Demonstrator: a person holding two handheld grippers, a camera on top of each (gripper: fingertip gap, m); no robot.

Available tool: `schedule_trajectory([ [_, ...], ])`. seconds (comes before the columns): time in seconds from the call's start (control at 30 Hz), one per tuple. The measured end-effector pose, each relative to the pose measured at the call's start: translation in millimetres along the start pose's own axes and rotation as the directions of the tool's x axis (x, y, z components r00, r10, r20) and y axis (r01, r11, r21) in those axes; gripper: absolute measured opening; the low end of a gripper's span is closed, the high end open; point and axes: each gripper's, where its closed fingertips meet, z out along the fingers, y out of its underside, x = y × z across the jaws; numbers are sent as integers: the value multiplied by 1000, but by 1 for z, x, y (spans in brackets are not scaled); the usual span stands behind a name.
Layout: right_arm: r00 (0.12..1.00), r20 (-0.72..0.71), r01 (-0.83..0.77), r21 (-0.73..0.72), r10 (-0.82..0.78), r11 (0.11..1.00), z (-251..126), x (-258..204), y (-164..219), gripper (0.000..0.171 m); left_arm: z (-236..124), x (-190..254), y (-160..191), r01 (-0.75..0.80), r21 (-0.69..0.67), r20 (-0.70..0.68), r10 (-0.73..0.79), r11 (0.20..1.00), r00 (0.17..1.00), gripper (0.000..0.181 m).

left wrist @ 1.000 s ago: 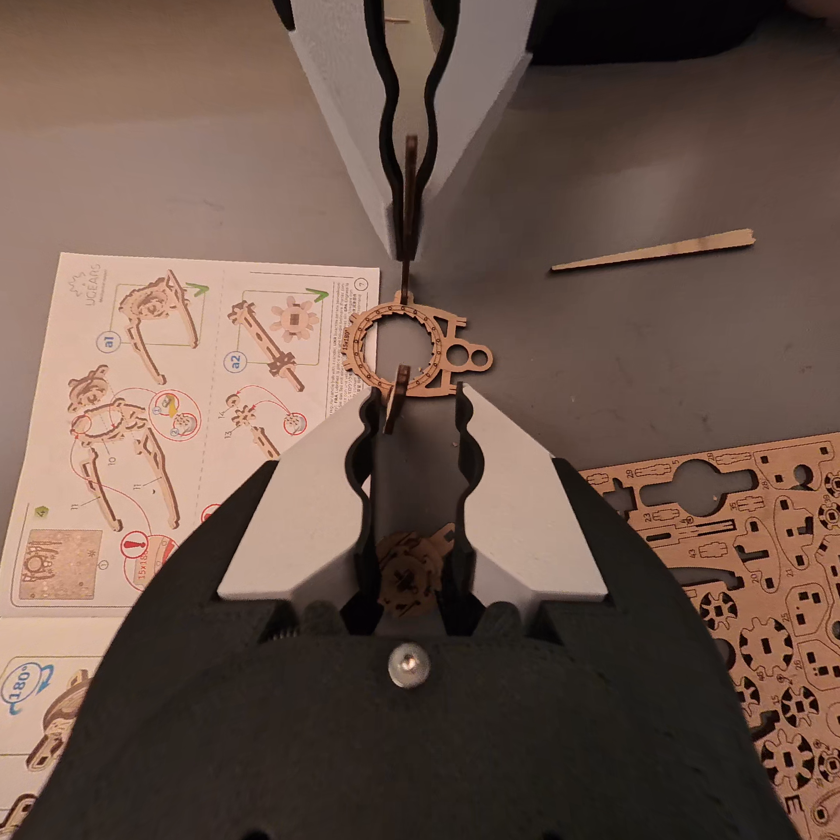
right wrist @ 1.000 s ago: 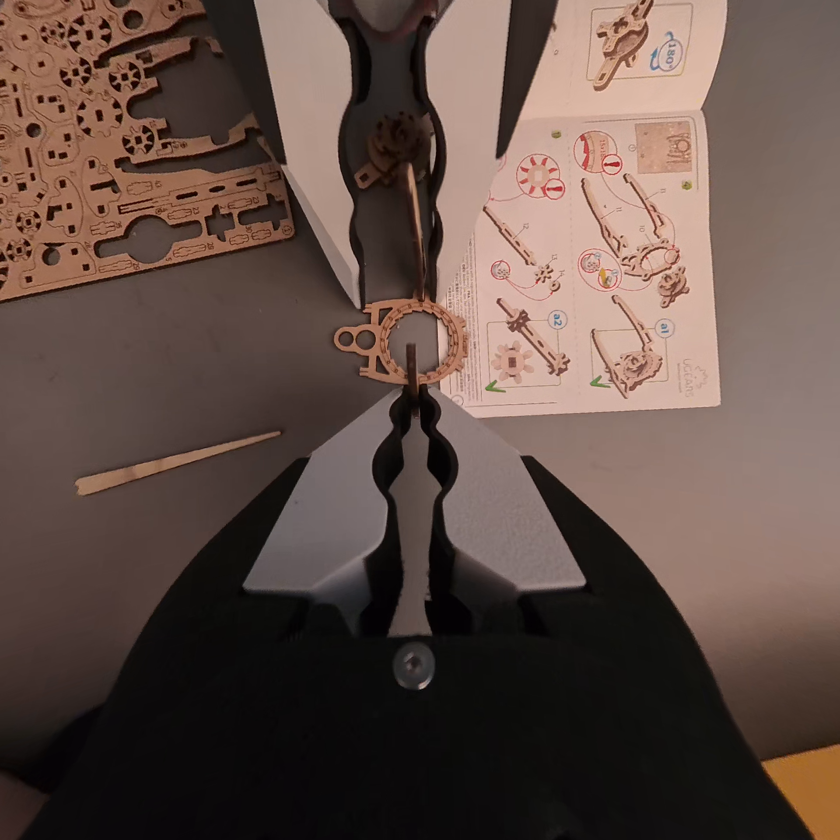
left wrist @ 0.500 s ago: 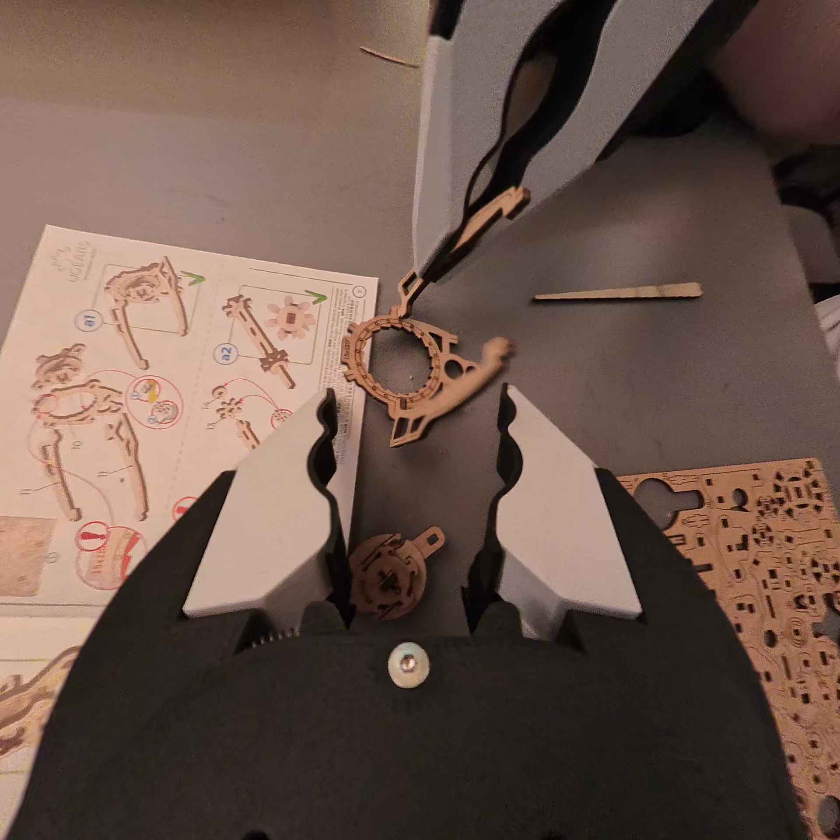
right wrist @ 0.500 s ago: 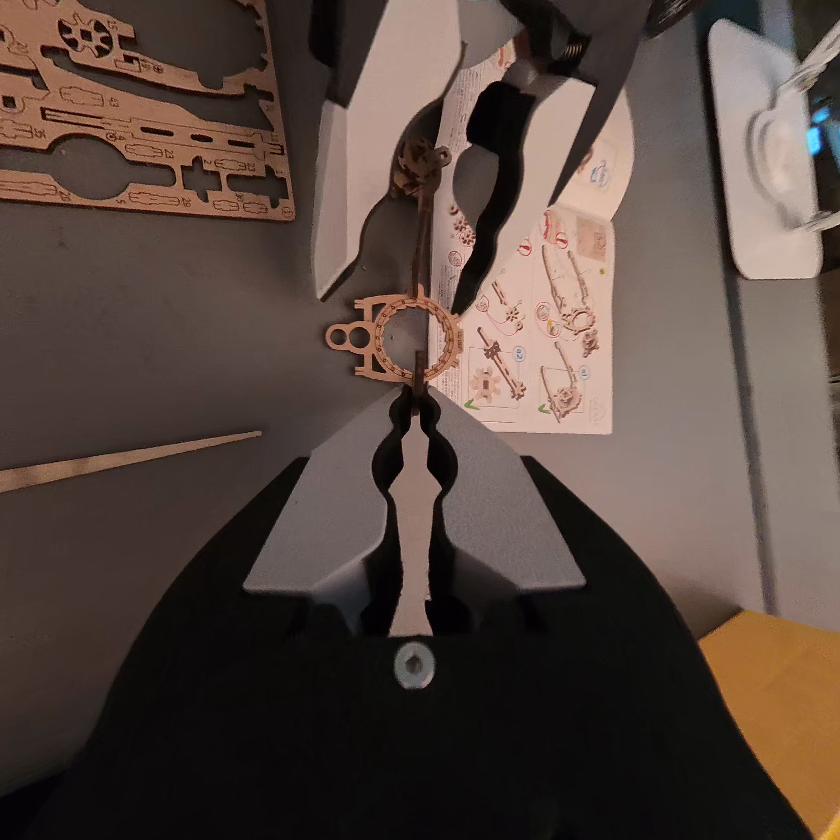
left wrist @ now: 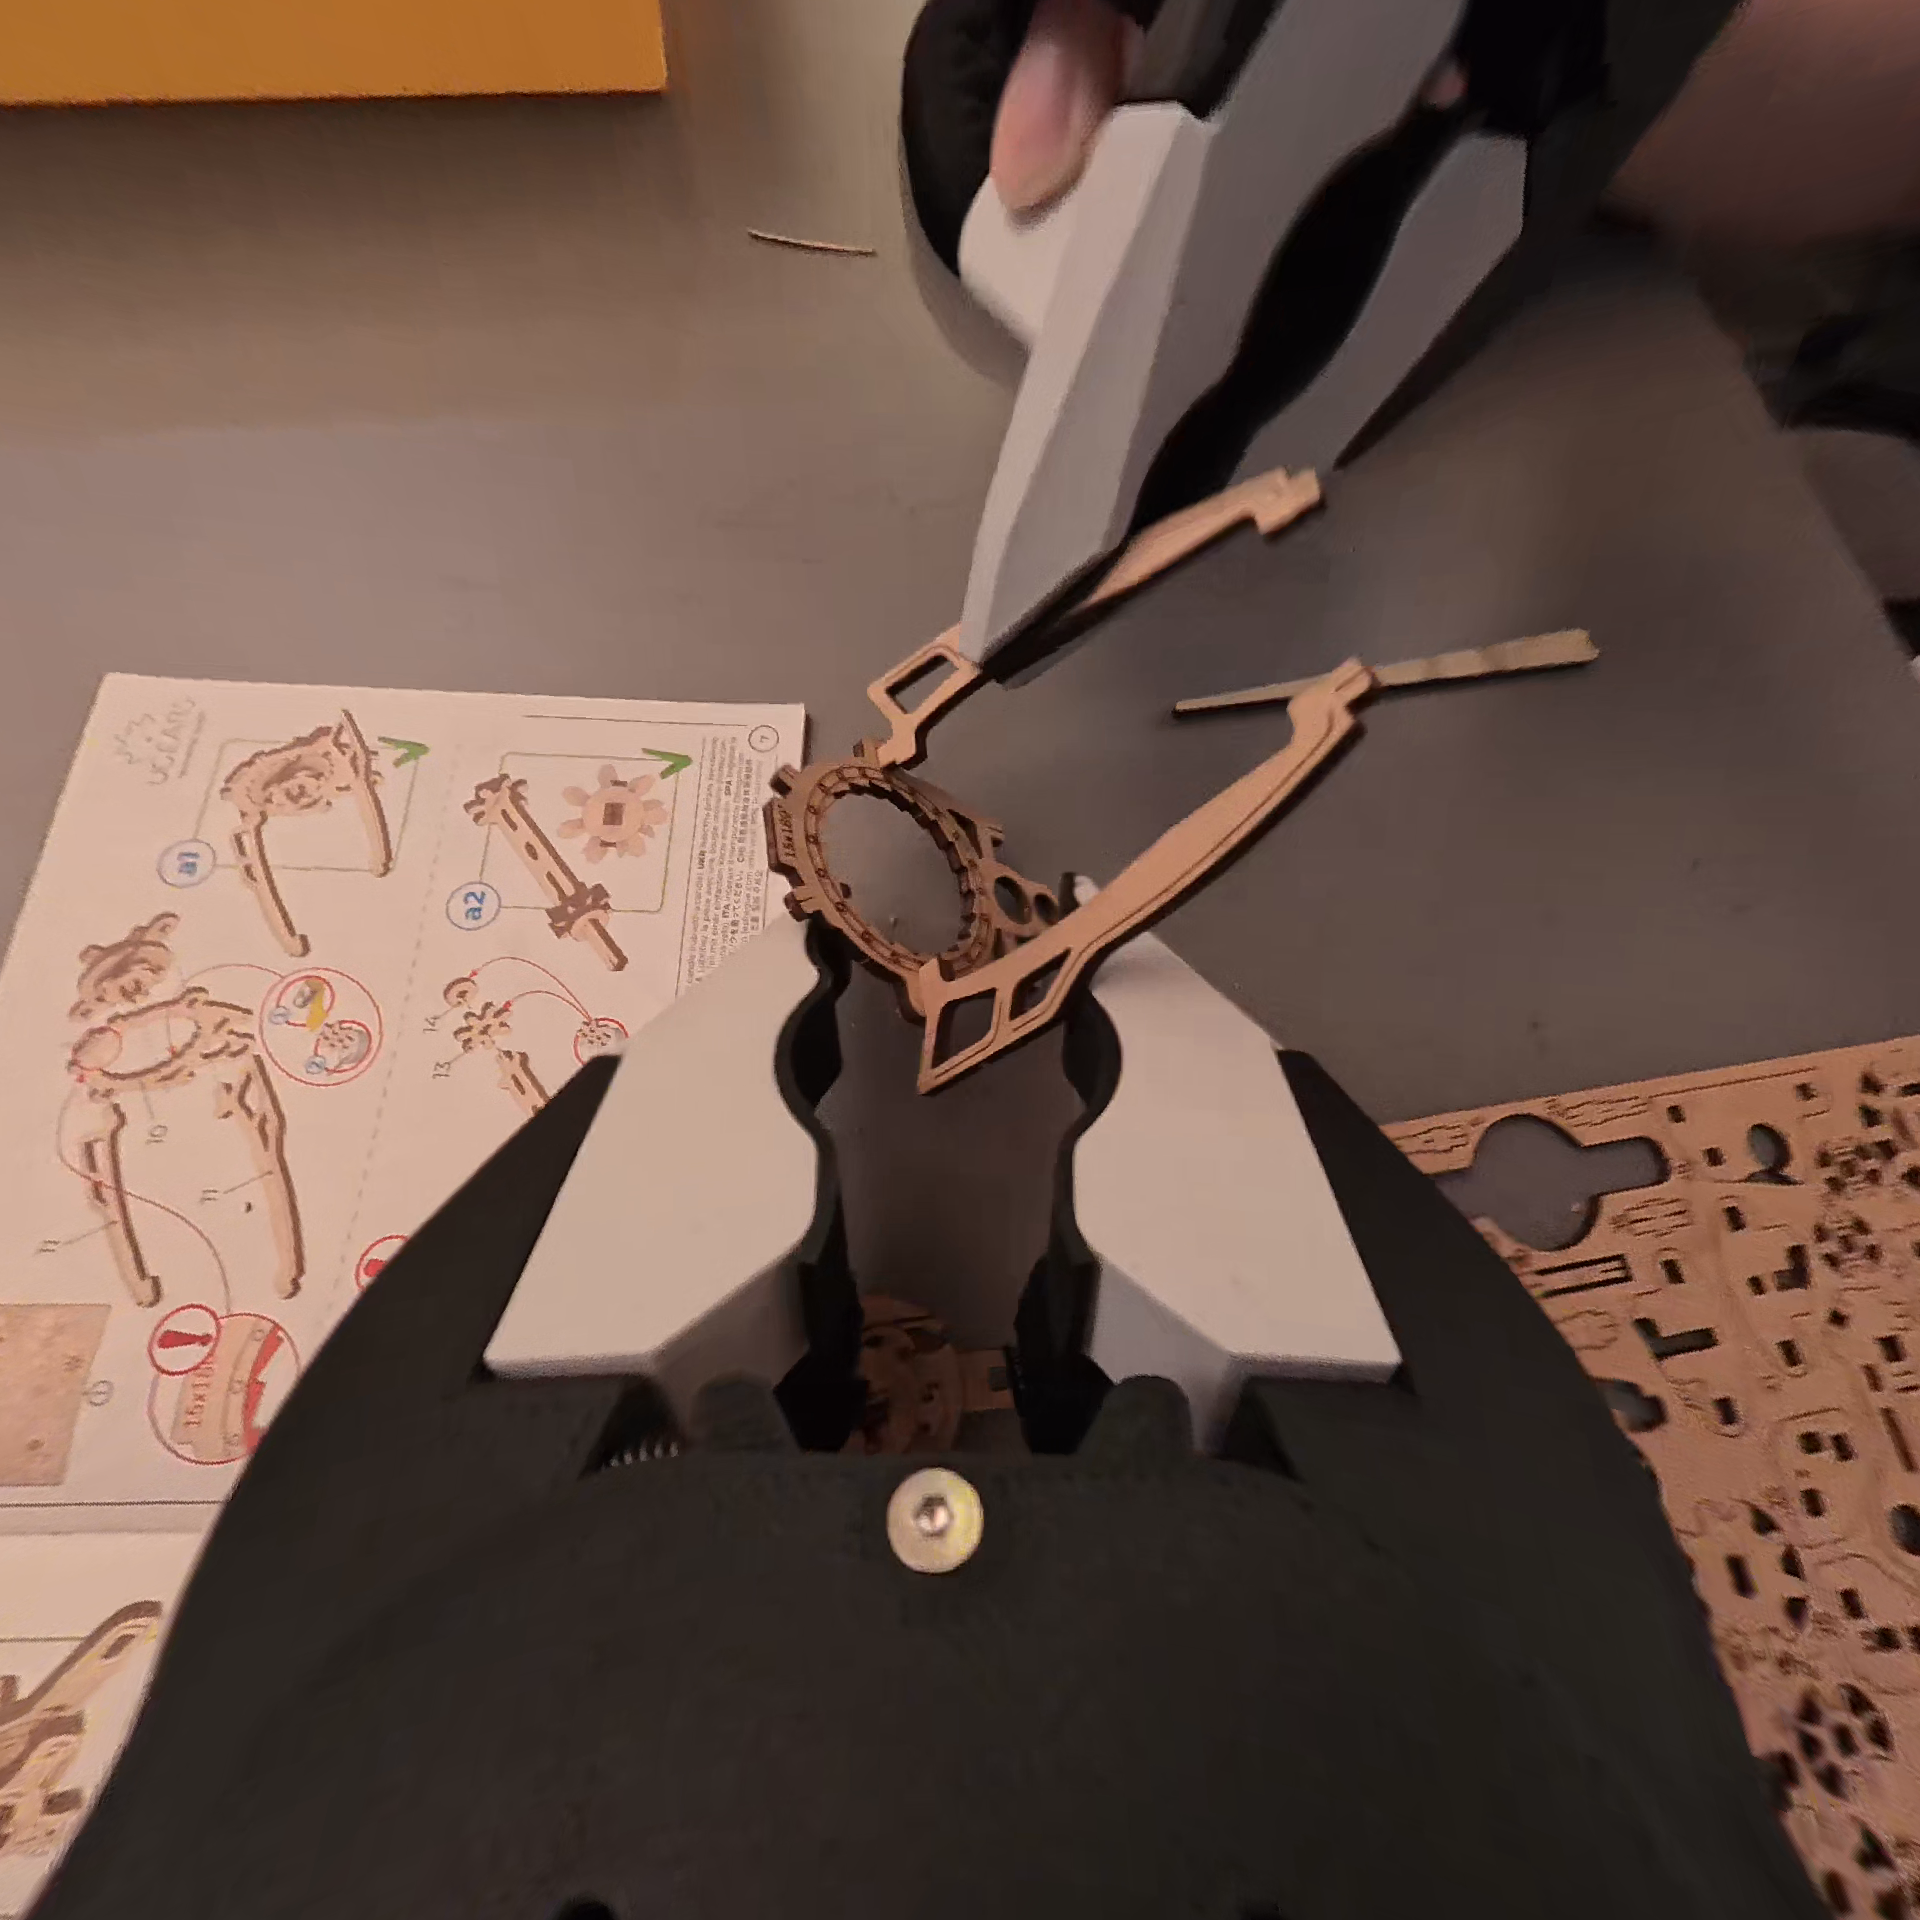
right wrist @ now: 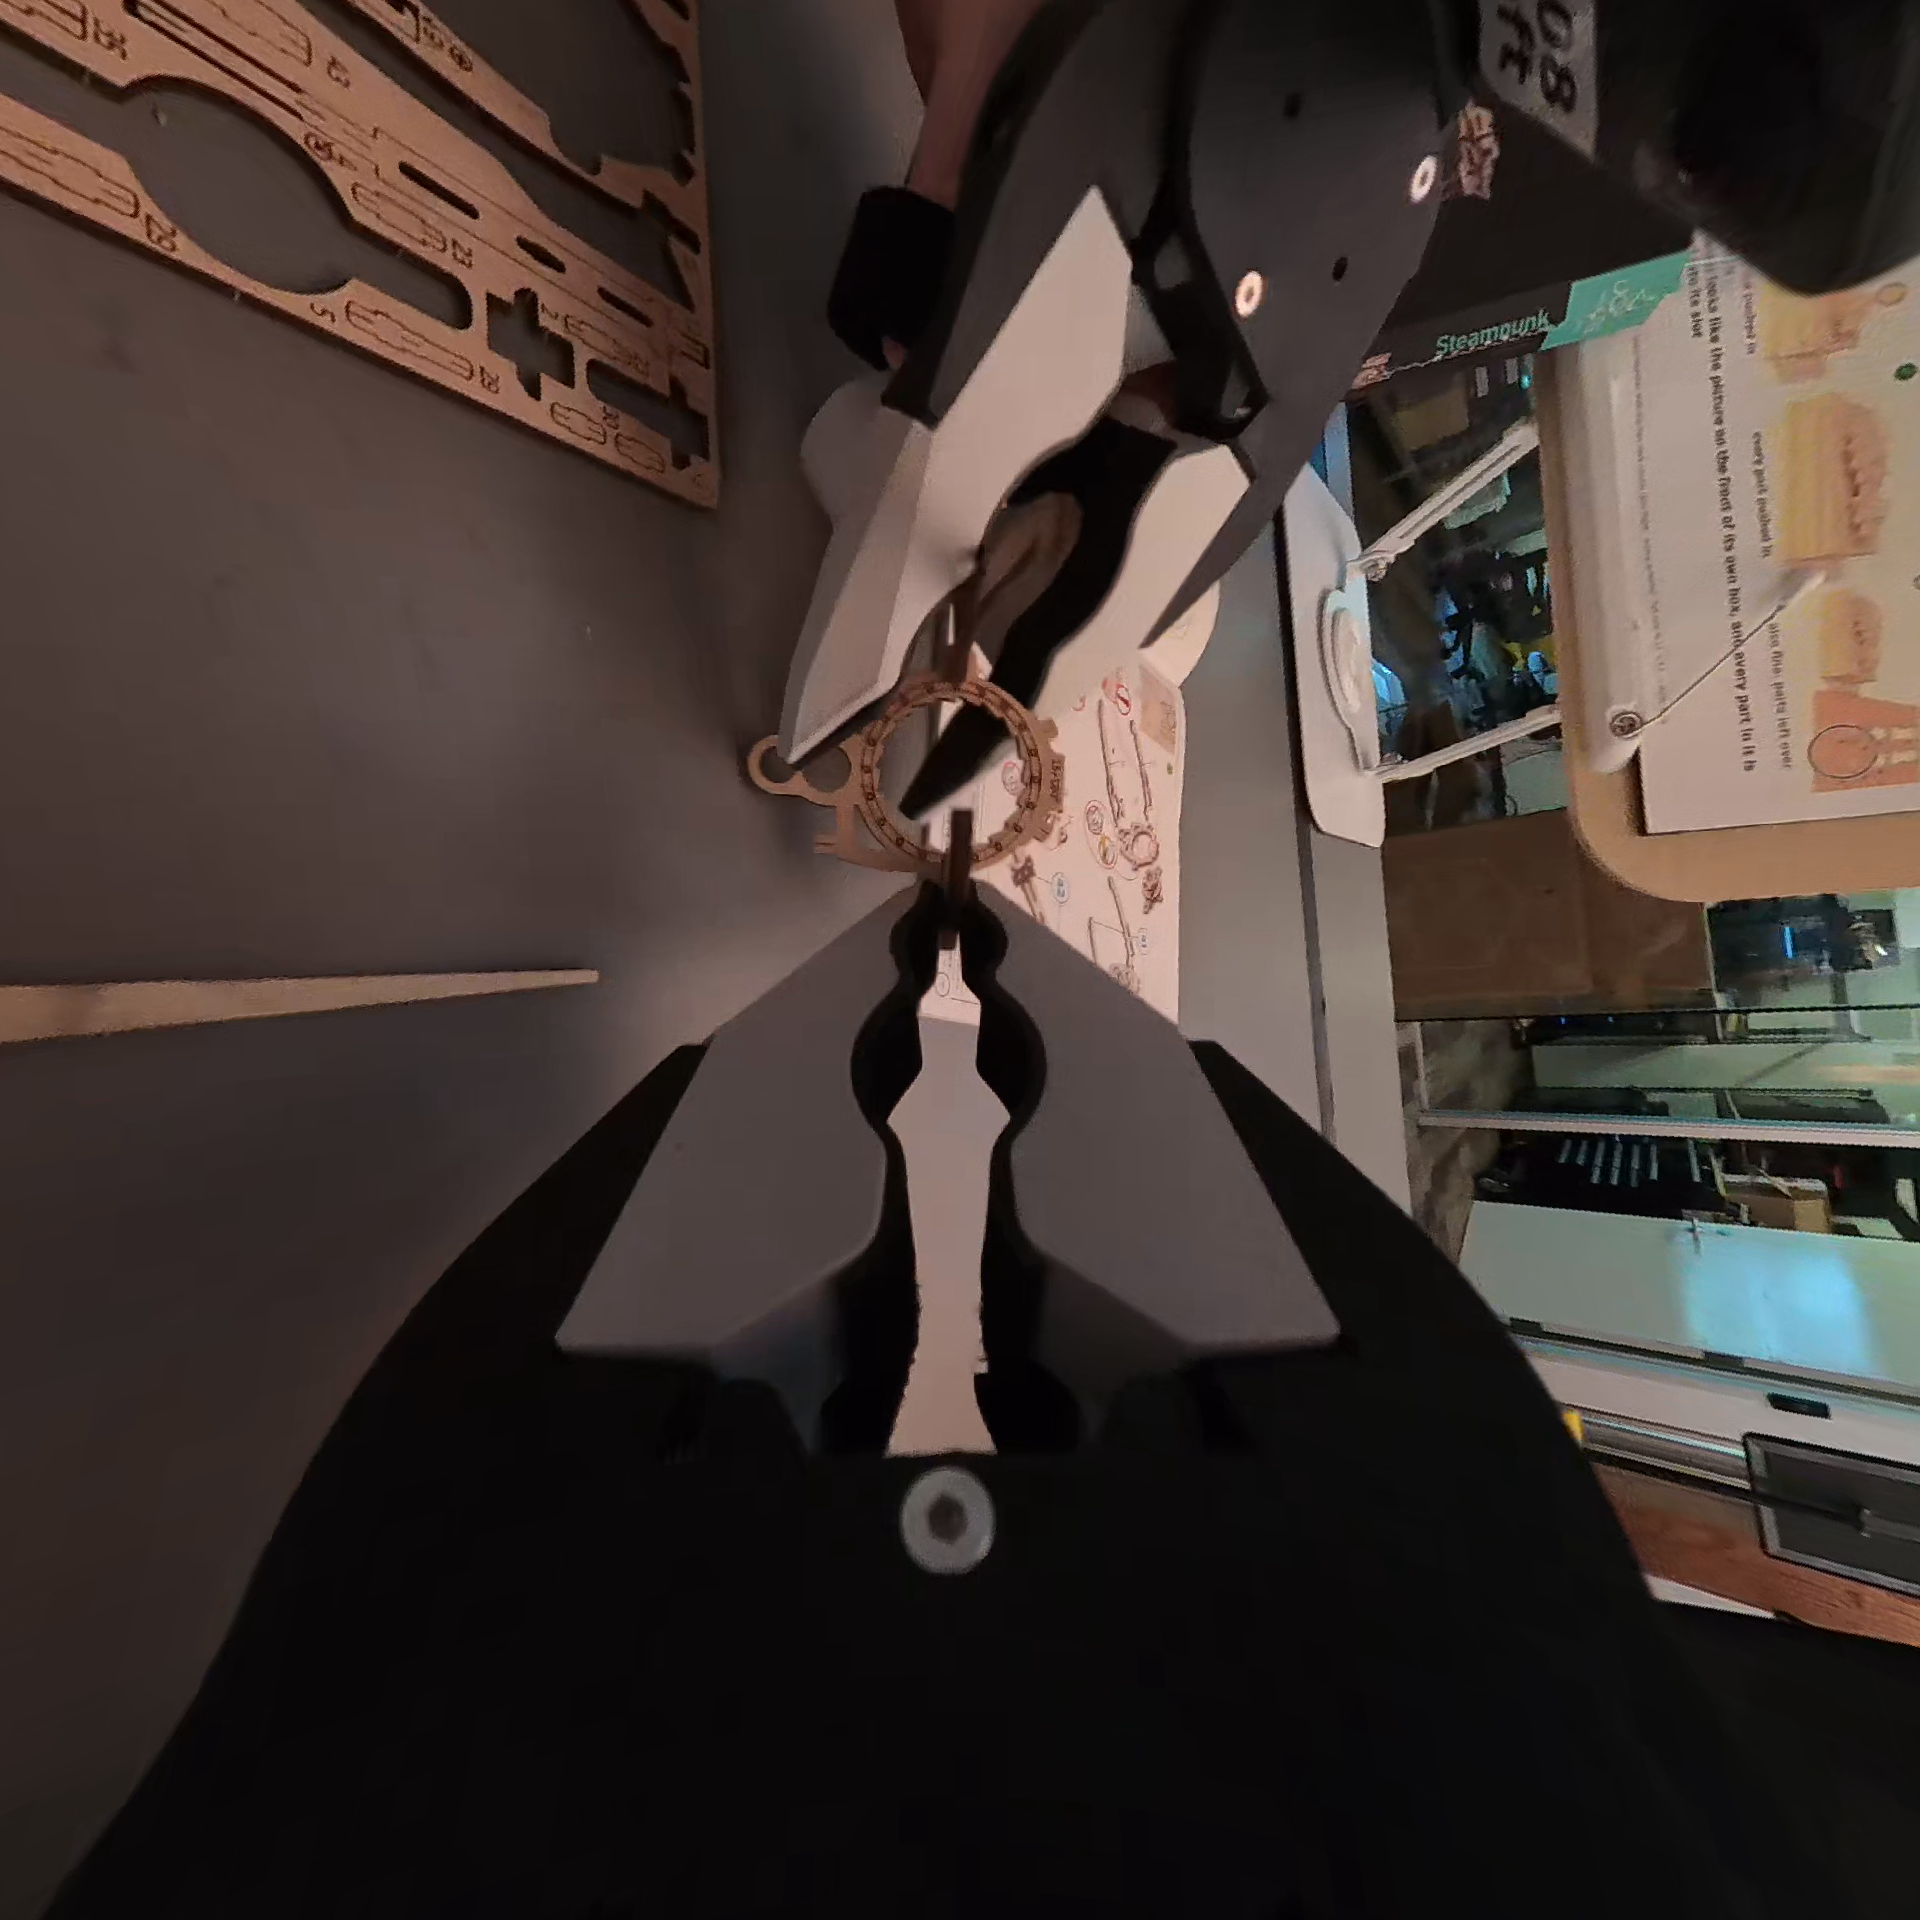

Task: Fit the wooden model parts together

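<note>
A wooden assembly, a toothed ring [left wrist: 894, 862] with two long legs, hangs above the grey table. My right gripper [right wrist: 945, 920] is shut on the upper leg [left wrist: 1122, 566], which shows edge-on in the right wrist view [right wrist: 954, 883]. In the left wrist view the right gripper [left wrist: 992, 665] comes in from the top. My left gripper [left wrist: 951, 1008] is open, and the wide end of the lower leg [left wrist: 1143, 894] lies between its jaws and across its right fingertip. A small round wooden part [left wrist: 904, 1361] lies under the left gripper. The ring also shows in the right wrist view [right wrist: 1013, 821].
An instruction sheet [left wrist: 364, 987] lies at the left. A wooden parts sheet [left wrist: 1714, 1351] lies at the right and also shows in the right wrist view [right wrist: 364, 239]. A thin wooden stick [left wrist: 1455, 670] lies behind the assembly. A yellow surface [left wrist: 312, 47] is at the far left. The grippers are tip to tip, or close to it. Between my left fingertips and the thin wooden stick [left wrist: 1455, 670] there is roughly 11 cm.
The left gripper opened and let go of the lower leg, then narrowed around its end. The right gripper tilted and turned the assembly, so both legs now show flat.
</note>
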Motion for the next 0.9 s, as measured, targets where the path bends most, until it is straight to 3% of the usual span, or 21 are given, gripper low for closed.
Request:
schedule_trajectory([
  [0.2, 1000, 20, -1, 21, 1, 1000, 1, -3, 1, 2, 0, 2, 0, -41, 4, 11, 41, 999, 999, 29],
  [0.43, 992, 64, -109, 52, 105, 993, 1, -4, 4, 2, 1, 10, -1, -121, 7, 12, 121, 993, 993, 23],
  [0.5, 996, 23, -92, 46, 91, 995, 0, 2, 4, 2, 1, 10, 0, -109, -3, 10, 109, 994, 994, 22],
  [0.67, 998, -65, 24, 7, -24, 1000, -1, 6, 2, 2, -7, 17, 0, 8, -3, -76, -8, 1000, 997, 53],
  [0.83, 988, -126, 91, -25, -93, 996, -3, 11, 2, 2, -41, 21, -12, 152, 41, -186, -142, 987, 972, 79],
  [0.9, 976, -164, 137, -42, -142, 990, -3, 13, -2, 2, -58, 13, -23, 199, 102, -166, -181, 975, 969, 75],
])
